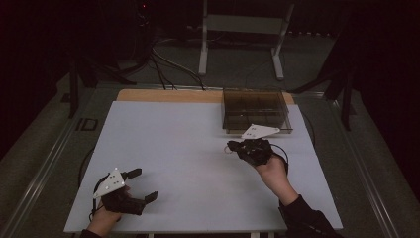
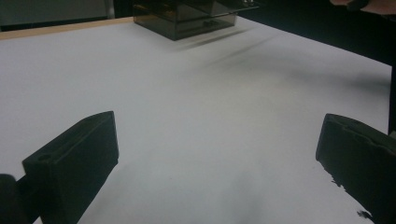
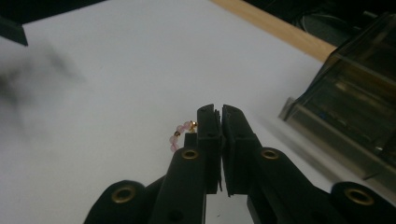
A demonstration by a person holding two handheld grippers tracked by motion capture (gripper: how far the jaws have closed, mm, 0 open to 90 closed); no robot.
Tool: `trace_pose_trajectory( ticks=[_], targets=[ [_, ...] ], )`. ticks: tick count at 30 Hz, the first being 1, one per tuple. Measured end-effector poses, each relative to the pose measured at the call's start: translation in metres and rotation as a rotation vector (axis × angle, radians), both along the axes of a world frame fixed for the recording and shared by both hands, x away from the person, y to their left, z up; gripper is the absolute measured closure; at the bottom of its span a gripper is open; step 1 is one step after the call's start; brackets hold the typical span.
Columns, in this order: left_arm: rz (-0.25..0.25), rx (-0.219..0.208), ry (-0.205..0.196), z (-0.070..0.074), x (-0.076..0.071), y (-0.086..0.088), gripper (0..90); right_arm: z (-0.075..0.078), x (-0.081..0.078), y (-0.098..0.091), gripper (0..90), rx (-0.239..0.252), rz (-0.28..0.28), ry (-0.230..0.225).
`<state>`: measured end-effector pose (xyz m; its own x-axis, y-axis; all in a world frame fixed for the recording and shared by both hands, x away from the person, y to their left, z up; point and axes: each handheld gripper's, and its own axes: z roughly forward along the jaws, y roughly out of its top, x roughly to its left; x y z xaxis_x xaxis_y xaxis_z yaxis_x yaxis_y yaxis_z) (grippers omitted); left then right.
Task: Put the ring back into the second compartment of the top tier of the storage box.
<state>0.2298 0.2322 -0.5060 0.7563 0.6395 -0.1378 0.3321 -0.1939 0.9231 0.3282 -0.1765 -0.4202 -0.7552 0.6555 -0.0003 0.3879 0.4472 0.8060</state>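
the right gripper [image 3: 221, 116] has its fingers pinched together on a pink bead bracelet [image 3: 180, 134], which hangs out to one side of them above the tabletop [image 1: 198, 148]. just beyond the fingers stands a smoky clear compartment box [image 1: 255, 110] at the far tabletop edge. the left gripper [image 1: 143, 186] sits well apart near the front edge, fingers spread wide around nothing, with bare white surface between.

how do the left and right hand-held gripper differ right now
The left hand-held gripper has its jaws spread wide with nothing between them; the right hand-held gripper is shut on a pink bead bracelet. The left sits near the front of the white table; the right is by the smoky plastic box. Both are black.
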Motion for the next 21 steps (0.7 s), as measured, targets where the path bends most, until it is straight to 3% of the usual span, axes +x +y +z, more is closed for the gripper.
trace_pose_trajectory(
  ticks=[9,21],
  targets=[
    [-0.002,0.003,0.002,0.000,0.000,0.000,0.0,0.018,0.007,-0.013,87.7,0.015,-0.039,-0.038],
    [0.000,0.004,0.003,-0.001,0.000,0.000,0.0,0.027,0.021,-0.030,87.7,0.022,-0.095,-0.052]
  ],
)
